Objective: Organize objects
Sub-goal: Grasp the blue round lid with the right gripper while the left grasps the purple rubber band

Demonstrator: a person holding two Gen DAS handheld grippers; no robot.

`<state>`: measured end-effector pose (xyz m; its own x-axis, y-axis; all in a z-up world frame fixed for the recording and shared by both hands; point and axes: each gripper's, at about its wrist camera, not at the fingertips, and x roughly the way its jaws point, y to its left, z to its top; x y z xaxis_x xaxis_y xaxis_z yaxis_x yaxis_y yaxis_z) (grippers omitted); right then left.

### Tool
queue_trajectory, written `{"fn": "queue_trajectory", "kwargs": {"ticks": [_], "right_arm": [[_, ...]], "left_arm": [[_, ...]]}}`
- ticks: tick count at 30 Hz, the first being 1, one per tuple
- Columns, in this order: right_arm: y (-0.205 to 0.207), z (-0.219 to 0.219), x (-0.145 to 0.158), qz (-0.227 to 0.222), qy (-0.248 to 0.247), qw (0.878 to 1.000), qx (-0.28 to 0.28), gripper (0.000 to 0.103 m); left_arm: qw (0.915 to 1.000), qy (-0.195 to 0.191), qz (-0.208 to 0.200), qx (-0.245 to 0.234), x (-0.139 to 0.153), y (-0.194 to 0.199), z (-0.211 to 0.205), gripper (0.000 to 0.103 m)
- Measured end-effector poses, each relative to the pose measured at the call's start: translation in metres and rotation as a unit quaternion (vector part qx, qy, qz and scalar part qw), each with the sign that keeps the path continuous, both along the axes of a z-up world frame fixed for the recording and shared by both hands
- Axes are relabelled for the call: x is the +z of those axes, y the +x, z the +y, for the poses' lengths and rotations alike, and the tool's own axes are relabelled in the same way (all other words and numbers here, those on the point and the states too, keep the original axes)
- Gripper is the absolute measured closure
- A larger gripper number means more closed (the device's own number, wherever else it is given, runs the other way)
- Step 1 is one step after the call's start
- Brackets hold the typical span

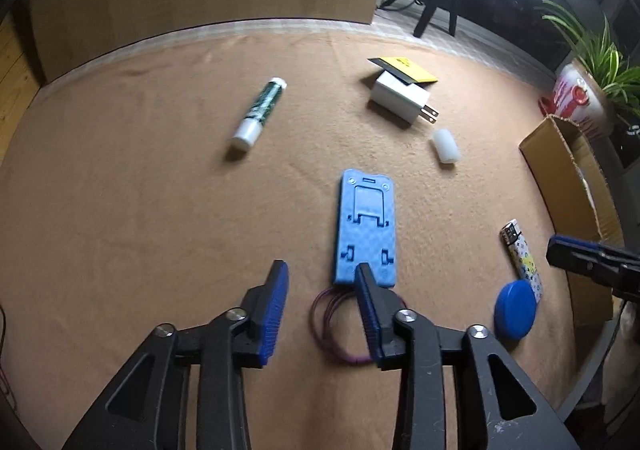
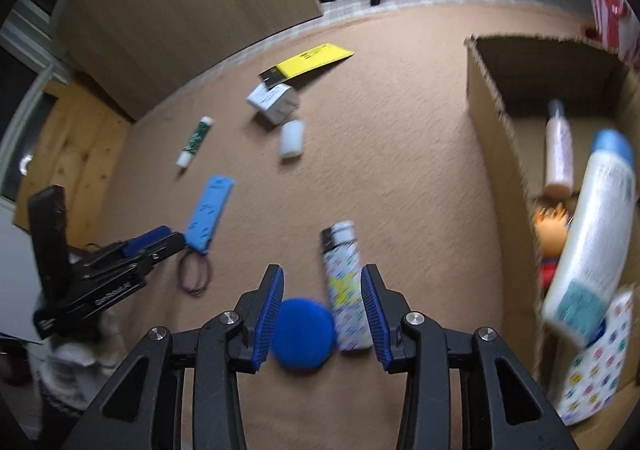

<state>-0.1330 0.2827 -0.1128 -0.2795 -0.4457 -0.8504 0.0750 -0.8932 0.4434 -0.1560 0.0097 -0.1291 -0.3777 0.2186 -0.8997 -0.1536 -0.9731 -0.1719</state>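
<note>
The cardboard box (image 2: pixel 492 138) stood at the right edge of the tan cloth (image 1: pixel 140 210), bottles lying inside. The left gripper (image 1: pixel 320 274) hung with jaws apart and empty over the near end of the blue phone stand (image 1: pixel 366 226). The right gripper (image 2: pixel 322 282) was likewise parted and empty above the patterned lighter (image 2: pixel 344 290) and blue cap (image 2: pixel 302 334).
</note>
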Motion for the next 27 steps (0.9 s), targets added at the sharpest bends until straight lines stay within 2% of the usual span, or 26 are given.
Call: {"fn": "queue_trajectory", "kwargs": {"ticks": [2, 4, 8, 10, 12, 16, 18, 20, 23, 25, 27], "right_arm": [[0.004, -0.007, -0.003, -0.004, -0.009, 1.0, 0.006, 0.066], [0.009, -0.014, -0.006, -0.004, -0.012, 1.0, 0.015, 0.066], [0.009, -0.026, -0.012, -0.006, -0.01, 1.0, 0.026, 0.066], [0.005, -0.032, -0.015, -0.004, 0.0, 1.0, 0.031, 0.066], [0.002, -0.036, -0.016, 0.003, 0.013, 0.999, 0.034, 0.066], [-0.004, -0.041, -0.025, -0.008, 0.035, 0.998, 0.044, 0.066], [-0.002, -0.039, -0.024, -0.01, 0.032, 0.998, 0.043, 0.066], [0.0, -0.036, -0.024, -0.012, 0.028, 0.999, 0.042, 0.066], [0.005, -0.037, -0.024, -0.014, 0.034, 0.998, 0.051, 0.065], [0.01, -0.04, -0.023, -0.01, 0.043, 0.997, 0.06, 0.06], [0.014, -0.046, -0.022, -0.002, 0.057, 0.996, 0.071, 0.057]], "left_arm": [[0.9999, 0.014, 0.002, 0.0, 0.004, 0.008, -0.003, 0.061], [0.9997, 0.024, 0.005, -0.002, 0.008, 0.017, -0.005, 0.055], [0.9996, 0.026, 0.0, -0.013, 0.005, 0.025, 0.006, 0.054], [0.9996, 0.021, -0.001, -0.02, 0.002, 0.029, 0.017, 0.044], [0.9995, -0.005, 0.005, -0.032, -0.002, 0.031, 0.03, 0.04], [0.9976, -0.062, 0.002, -0.032, -0.013, 0.03, 0.04, 0.04], [0.9965, -0.078, 0.005, -0.03, -0.015, 0.032, 0.036, 0.04], [0.9965, -0.081, 0.006, -0.021, -0.014, 0.033, 0.026, 0.04], [0.997, -0.077, 0.005, -0.007, -0.014, 0.036, 0.006, 0.047], [0.9973, -0.074, 0.004, 0.003, -0.013, 0.038, -0.005, 0.054], [0.9977, -0.067, 0.003, 0.008, -0.013, 0.04, -0.013, 0.056]]}}
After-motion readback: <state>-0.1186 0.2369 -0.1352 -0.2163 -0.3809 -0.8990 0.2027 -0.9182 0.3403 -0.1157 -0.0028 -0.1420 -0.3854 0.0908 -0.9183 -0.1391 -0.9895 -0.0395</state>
